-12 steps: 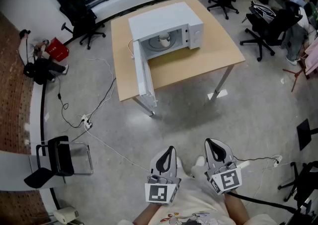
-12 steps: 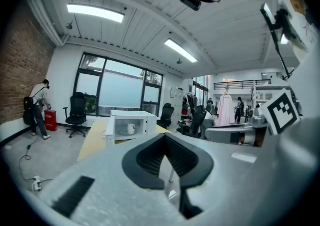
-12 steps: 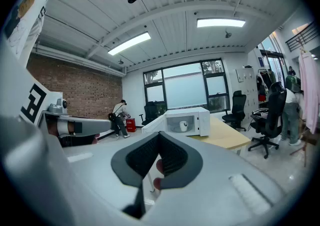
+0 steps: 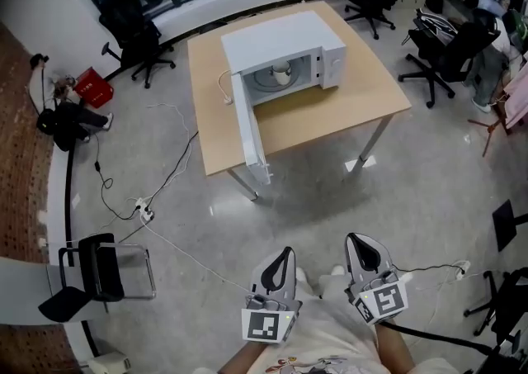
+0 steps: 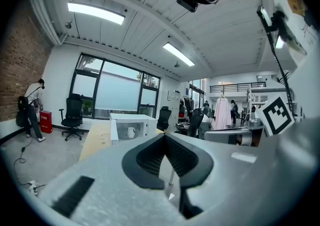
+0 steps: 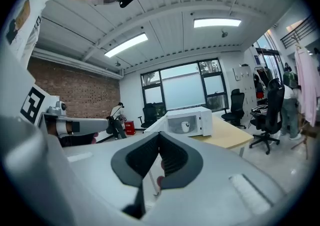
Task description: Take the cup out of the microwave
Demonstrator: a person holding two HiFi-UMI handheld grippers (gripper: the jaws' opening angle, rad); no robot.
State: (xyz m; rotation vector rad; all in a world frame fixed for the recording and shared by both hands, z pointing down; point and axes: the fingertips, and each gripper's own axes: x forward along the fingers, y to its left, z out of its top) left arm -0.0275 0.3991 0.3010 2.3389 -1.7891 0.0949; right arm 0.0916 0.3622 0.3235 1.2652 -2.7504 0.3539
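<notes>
A white microwave (image 4: pixel 285 54) stands on a wooden table (image 4: pixel 363 92) far ahead, its door (image 4: pixel 250 139) swung wide open toward me. Inside it sits a white cup (image 4: pixel 281 73) on the turntable. The cup (image 5: pixel 131 132) also shows small in the left gripper view and the cup (image 6: pixel 186 126) in the right gripper view. My left gripper (image 4: pixel 283 253) and right gripper (image 4: pixel 356 241) hover side by side over the floor, well short of the table. Both are shut with nothing between their jaws.
Cables and a power strip (image 4: pixel 145 209) trail across the grey floor left of me. Black office chairs (image 4: pixel 136 34) ring the table; another chair (image 4: pixel 95 269) stands at lower left. A red box (image 4: pixel 89 87) and a person (image 4: pixel 70 120) sit by the brick wall.
The table and microwave have shifted slightly right and lower in the head view. Both grippers keep their place and stay shut.
</notes>
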